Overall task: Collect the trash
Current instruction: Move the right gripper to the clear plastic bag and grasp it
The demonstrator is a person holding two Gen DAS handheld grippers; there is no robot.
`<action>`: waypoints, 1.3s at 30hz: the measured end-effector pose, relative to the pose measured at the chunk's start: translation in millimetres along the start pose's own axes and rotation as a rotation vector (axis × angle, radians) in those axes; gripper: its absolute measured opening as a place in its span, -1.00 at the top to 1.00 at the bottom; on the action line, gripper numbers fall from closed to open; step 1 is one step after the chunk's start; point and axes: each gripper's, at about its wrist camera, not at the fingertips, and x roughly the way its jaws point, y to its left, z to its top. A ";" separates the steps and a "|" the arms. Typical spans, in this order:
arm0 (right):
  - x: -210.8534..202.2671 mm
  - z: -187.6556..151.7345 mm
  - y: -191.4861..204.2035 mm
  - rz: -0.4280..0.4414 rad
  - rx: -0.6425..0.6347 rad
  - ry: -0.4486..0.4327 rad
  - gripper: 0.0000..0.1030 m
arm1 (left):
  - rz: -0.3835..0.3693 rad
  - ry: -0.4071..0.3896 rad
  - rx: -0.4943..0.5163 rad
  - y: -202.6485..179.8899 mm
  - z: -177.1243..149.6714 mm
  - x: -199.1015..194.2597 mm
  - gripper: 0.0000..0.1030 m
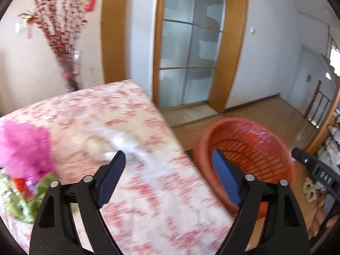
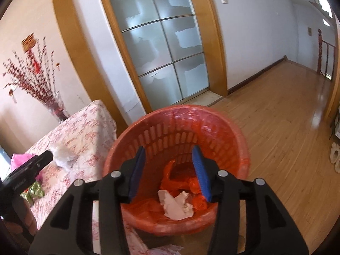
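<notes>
Both jaws stand apart and empty: right gripper (image 2: 169, 171) above the orange basket (image 2: 242, 146), left gripper (image 1: 169, 177) facing the crumpled white wrapper (image 1: 119, 142) mid-frame on the tablecloth (image 1: 170, 208); judged light, soft, crushable—pinch its bunched centre.

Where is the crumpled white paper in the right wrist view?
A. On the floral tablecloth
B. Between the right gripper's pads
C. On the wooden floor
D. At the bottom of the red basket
D: the crumpled white paper lies on the red liner inside the red basket, below the open, empty right gripper.
</notes>
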 end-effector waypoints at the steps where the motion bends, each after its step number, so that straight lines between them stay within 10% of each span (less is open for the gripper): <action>1: -0.5 -1.2 4.7 0.005 -0.008 0.000 -0.02 | 0.011 -0.004 -0.004 3.8 -2.7 -3.2 -0.70; 14: 7.8 -18.3 107.5 0.125 -0.176 0.066 -0.18 | 0.190 -0.041 -0.089 93.4 -41.8 -48.3 -0.83; 25: 51.4 -20.4 217.0 0.255 -0.296 0.144 0.13 | 0.268 -0.047 -0.203 162.5 -66.1 -79.0 -0.83; 39: 121.6 -26.9 260.3 0.171 -0.359 0.256 0.43 | 0.279 -0.005 -0.255 199.5 -86.5 -83.4 -0.83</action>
